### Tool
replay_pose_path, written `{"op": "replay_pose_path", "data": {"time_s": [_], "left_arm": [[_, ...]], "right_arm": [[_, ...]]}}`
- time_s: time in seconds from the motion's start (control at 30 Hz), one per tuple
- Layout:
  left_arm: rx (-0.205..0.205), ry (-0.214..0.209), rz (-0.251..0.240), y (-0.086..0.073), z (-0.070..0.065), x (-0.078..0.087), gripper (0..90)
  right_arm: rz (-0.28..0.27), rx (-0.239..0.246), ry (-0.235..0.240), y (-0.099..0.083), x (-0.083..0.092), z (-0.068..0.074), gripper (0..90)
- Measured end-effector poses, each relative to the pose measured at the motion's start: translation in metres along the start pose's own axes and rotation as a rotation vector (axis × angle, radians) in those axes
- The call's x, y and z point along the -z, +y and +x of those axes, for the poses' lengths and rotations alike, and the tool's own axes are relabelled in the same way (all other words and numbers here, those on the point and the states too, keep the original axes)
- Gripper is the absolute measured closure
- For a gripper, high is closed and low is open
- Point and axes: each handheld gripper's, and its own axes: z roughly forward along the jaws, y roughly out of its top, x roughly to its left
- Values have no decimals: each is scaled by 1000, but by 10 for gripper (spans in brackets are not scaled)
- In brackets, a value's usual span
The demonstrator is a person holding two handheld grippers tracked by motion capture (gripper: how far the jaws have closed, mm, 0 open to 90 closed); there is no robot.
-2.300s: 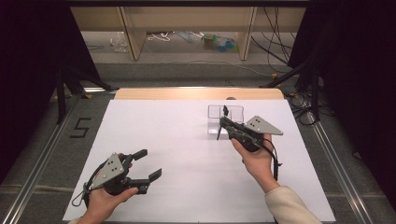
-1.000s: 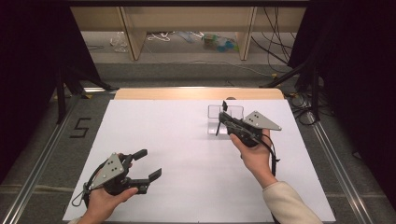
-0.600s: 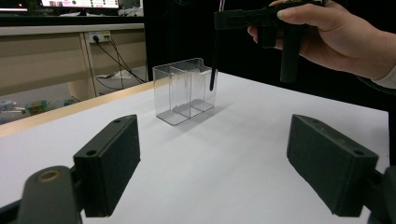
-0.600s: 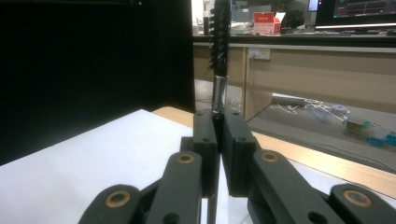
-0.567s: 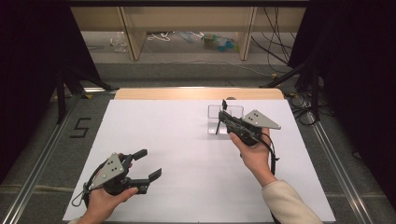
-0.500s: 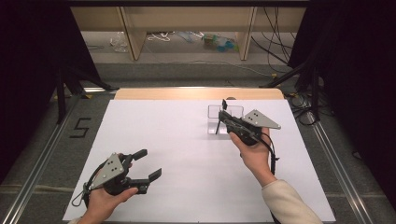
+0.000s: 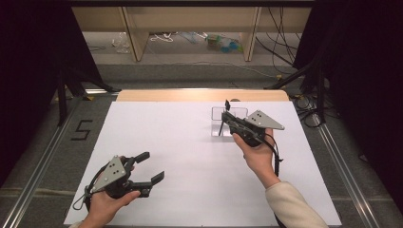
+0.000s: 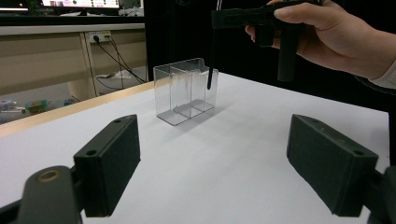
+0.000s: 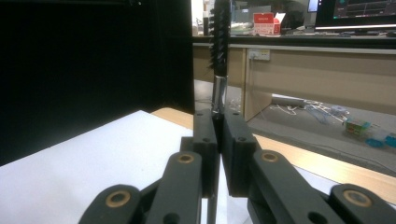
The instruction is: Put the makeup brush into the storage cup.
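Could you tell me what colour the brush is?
Black bristles, silver neck; clearest in the right gripper view.

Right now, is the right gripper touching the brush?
Touching. In the right gripper view, the right gripper has both jaws clamped against the brush, no gap showing.

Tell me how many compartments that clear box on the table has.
3, side by side in a row in the clear box. The right claw holds a thin black brush upright over the end compartment nearest the right hand.

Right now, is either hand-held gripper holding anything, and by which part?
The right hand-held gripper clamps a thin black brush mid-shaft, bristles up. The left hand-held gripper is open, holding nothing.
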Motion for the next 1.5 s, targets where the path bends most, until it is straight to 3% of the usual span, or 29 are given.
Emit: {"op": "replay_pose_path", "data": {"time_s": [0.63,0.93,0.97,1.5], "left_arm": [[-1,7,11,0,0,1,174],[3,0,-2,0,0,0,175],[1,8,12,0,0,1,175],[-4,6,10,0,0,1,175]], "right_arm": [[18,-4,0,3,-3,-2,856],[-5,-2,2,3,-6,-2,856],[12,1,3,4,-6,-2,856],[1,-5,-1,5,-11,-3,856]]}}
